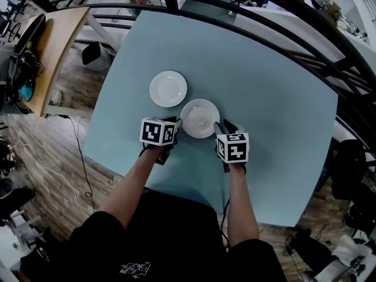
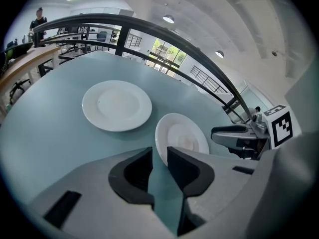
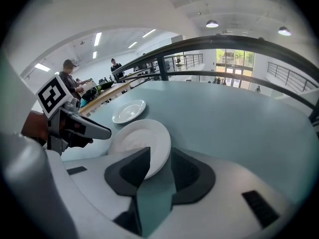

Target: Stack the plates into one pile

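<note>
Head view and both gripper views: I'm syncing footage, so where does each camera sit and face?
Head view: on the person's head, facing steeply down at the light blue table; shows both forearms, left gripper, right gripper.
Left gripper view: on the left gripper, looking along its jaws at the nearer round white plate; right gripper at right.
Right gripper view: on the right gripper, facing that plate from the opposite side; left gripper at left.
Shared: all show the farther round white plate too.
</note>
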A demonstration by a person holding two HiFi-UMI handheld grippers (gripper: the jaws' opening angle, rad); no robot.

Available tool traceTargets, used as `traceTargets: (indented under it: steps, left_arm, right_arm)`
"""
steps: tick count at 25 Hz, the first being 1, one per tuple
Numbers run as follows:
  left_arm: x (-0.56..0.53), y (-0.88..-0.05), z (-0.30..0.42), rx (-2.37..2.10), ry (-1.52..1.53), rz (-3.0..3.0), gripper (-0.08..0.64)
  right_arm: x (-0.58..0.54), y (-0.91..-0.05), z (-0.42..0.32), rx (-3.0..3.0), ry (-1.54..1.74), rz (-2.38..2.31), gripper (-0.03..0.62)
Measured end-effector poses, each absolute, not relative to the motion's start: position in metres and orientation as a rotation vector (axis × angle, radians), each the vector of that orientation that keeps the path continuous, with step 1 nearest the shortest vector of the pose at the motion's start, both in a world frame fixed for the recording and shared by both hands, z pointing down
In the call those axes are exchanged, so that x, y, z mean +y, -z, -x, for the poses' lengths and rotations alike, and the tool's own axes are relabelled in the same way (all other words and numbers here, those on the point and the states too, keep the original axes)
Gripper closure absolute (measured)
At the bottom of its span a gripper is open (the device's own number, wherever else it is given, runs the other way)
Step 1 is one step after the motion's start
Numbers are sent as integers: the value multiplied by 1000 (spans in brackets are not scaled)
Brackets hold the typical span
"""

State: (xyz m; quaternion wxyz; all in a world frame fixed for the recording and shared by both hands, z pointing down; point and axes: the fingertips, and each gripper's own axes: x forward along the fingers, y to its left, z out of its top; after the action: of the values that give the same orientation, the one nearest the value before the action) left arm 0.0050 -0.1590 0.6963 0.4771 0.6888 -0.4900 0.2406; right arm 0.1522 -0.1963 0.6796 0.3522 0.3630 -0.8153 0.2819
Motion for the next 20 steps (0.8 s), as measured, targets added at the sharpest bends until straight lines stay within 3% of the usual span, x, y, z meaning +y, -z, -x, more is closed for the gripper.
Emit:
traceTargets:
  steps: [9,20]
  left_arm:
    - [-146,-672,9,-1172,-546,-1708,497]
    - [-134,-641,28,-1093,-472,-1793,551]
  right_arm:
    - [-173,-654,-140,-2167,-903,-994,569]
    - [-140,-629,-118,-2227,-1153,-1094,586]
